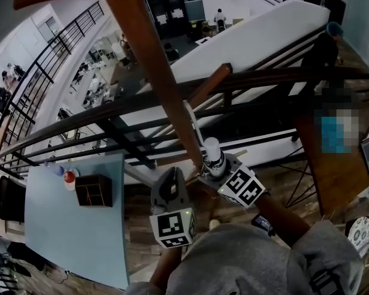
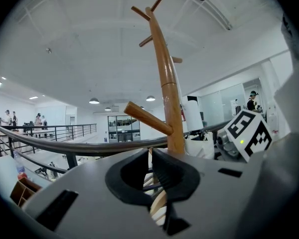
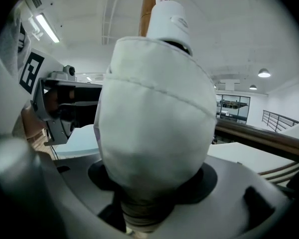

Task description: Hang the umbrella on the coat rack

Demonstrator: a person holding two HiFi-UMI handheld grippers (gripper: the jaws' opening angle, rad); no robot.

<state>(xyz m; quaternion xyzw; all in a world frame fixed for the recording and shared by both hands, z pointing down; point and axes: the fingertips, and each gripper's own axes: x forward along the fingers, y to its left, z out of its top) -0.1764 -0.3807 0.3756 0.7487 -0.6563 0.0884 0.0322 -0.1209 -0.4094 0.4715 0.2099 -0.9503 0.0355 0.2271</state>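
The wooden coat rack (image 1: 154, 60) rises right in front of me, its pole (image 2: 164, 68) carrying short pegs, one of which (image 2: 147, 118) juts toward the left. A white folded umbrella (image 1: 213, 154) stands up beside the pole's lower part. My right gripper (image 1: 210, 166) is shut on it; its fabric (image 3: 154, 133) and white end cap (image 3: 169, 19) fill the right gripper view. My left gripper (image 1: 170, 188) hovers just left of the pole, level and holding nothing. Its black pads (image 2: 174, 176) are nearly together, with only a thin slit between them. The umbrella (image 2: 193, 116) also shows at the right of the left gripper view.
A dark railing (image 1: 111, 112) runs behind the rack, with an open atrium beyond it. A pale blue table (image 1: 74, 238) at lower left holds a brown box (image 1: 93, 189). A wooden table (image 1: 338, 171) stands on the right, and a person (image 1: 329, 42) at far right.
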